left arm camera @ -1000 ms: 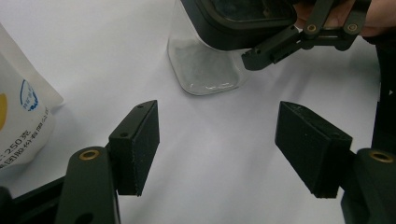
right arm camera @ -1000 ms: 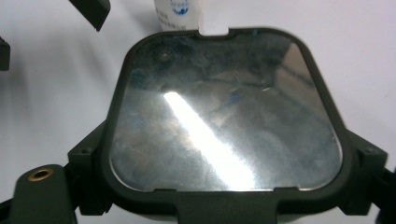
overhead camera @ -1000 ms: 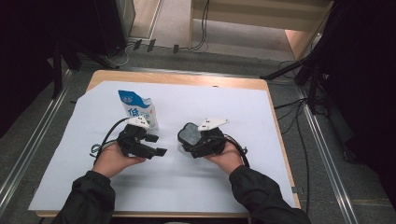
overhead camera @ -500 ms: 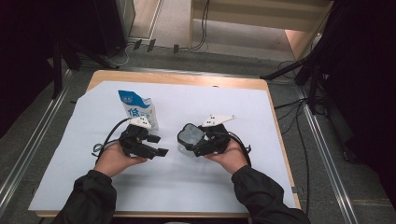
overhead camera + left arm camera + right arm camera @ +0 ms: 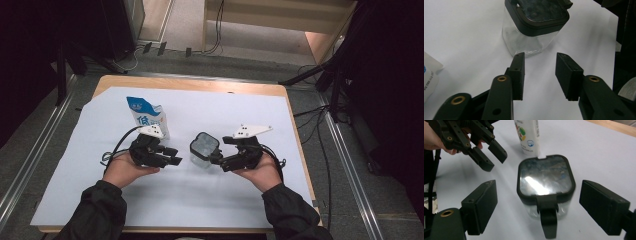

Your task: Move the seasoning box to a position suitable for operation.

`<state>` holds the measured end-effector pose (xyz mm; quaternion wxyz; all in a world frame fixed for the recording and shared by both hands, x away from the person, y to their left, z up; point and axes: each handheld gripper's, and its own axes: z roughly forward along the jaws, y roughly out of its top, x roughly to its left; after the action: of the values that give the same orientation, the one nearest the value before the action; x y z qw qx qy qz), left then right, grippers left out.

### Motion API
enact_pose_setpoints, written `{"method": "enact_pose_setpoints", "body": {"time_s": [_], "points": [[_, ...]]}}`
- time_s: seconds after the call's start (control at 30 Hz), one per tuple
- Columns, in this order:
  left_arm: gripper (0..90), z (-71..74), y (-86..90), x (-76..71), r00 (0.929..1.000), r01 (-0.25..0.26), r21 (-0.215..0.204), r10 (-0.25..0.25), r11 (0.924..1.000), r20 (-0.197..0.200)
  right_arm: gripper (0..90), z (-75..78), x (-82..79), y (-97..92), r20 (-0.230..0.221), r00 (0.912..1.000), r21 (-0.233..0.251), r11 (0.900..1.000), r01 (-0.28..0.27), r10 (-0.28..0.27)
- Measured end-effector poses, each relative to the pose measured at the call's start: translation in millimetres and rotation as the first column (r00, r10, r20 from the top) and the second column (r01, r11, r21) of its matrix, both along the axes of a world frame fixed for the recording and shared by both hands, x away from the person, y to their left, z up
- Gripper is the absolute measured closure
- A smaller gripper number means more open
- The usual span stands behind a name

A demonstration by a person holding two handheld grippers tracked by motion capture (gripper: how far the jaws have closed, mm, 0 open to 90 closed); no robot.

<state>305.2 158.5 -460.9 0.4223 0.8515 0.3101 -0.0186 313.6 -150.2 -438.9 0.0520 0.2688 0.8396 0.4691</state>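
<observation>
Between the wide-open right hand-held gripper, unheld: lidded jar, framed for gripping; left hand-held gripper just narrowed, empty.

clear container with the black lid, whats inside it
Through the clear wall of the container nothing solid shows, only glare. The black lid covers the top, so the upper part stays hidden.

This looks like a lab or recording studio set up for test work. A wooden table stands covered with a white sheet, as a plain backdrop. Metal rails run along the floor left and right of it. Loose cables trail across the grey floor at the far side, beside black stands and dark surroundings.
</observation>
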Motion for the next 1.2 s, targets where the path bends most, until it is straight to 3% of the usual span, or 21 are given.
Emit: {"method": "enact_pose_setpoints", "body": {"time_s": [0.07, 0.17, 0.2, 0.23, 0.43, 0.67, 0.87, 1.2], "points": [[65.9, -0.4, -0.1, 0.9, 1.0, 0.002, -0.003, -0.002, 1.0, -0.002, 19.9, -0.3, -3.3, -6.6, 0.003, 0.9999, 0.0, 0.9999, 0.013, -0.013], [74.0, -2.0, -0.1, 5.3, 0.9999, -0.01, -0.002, 0.01, 1.0, -0.014, 32.5, -1.2, -10.5, -17.8, 0.027, 0.9987, 0.002, 0.9991, 0.042, -0.042], [75.2, -2.0, -0.1, 5.3, 0.9999, -0.01, -0.002, 0.01, 1.0, -0.014, 32.5, -1.2, -10.5, -17.8, 0.027, 0.9987, 0.002, 0.9991, 0.042, -0.042], [78.5, -2.2, -0.3, 6.5, 0.9999, -0.01, 0.001, 0.01, 1.0, -0.01, 39.4, -2.4, -13.9, -22.6, 0.032, 0.9983, 0.003, 0.9988, 0.048, -0.048], [89.9, -2.5, -4.1, 13.2, 0.9998, 0.009, 0.004, -0.009, 1.0, 0.02, 61.1, -14.9, -19.5, -26.1, -0.007, 0.9982, -0.009, 0.9981, 0.06, -0.06], [90.0, -3.9, -6.0, 19.9, 0.9997, 0.013, 0.003, -0.013, 0.9999, 0.021, 90.0, -30.6, -20.9, -26.5, -0.067, 0.9963, -0.001, 0.9985, 0.055, -0.055], [90.0, -8.2, -10.6, 27.7, 1.0, 0.0, 0.001, 0.0, 1.0, 0.001, 90.0, -37.3, -24.8, -20.8, -0.086, 0.996, -0.008, 0.9997, 0.025, -0.026], [90.0, -16.1, -23.5, 37.6, 0.9997, -0.023, 0.006, 0.023, 0.9997, 0.004, 90.0, -44.7, -22.4, -11.9, -0.112, 0.9937, -0.014, 0.9999, 0.009, -0.01]]}}
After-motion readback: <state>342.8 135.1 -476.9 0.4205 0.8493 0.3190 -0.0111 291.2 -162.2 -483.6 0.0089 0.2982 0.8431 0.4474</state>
